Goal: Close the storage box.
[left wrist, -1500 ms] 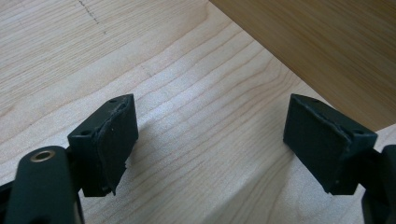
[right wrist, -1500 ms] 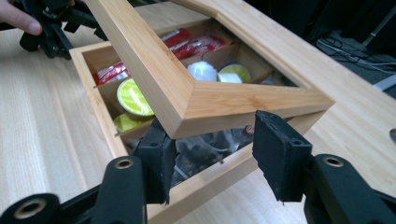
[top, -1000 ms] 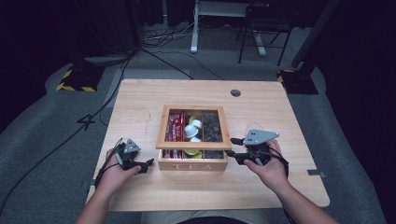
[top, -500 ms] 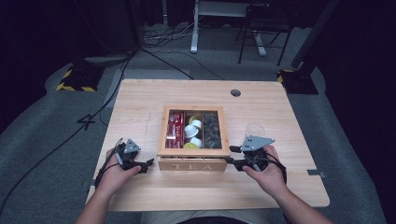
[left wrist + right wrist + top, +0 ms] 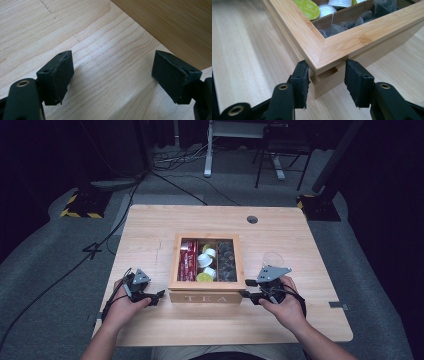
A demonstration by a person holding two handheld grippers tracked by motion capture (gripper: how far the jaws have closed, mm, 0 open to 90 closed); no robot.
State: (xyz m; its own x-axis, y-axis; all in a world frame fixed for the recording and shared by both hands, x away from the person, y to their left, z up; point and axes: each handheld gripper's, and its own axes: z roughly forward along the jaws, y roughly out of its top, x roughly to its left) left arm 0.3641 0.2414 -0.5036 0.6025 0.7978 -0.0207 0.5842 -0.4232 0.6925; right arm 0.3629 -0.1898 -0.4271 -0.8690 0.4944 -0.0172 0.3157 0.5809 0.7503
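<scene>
Right tool: jaws straddle the near right corner of the tea box, seen close in the right gripper view. The left pad touches or nearly touches the box wall below the lid's corner; a gap is seen at the right pad, so no clamp is confirmed. Jaws were closing slightly just before.

Left tool: jaws apart, nothing between them, bare desk beneath; held just beside the box's near left corner.

The tea box is placed mid-desk, toward the near edge, glass-windowed lid down. Inside are seen red sachets, white and green capsules, and dark tea bags.
</scene>
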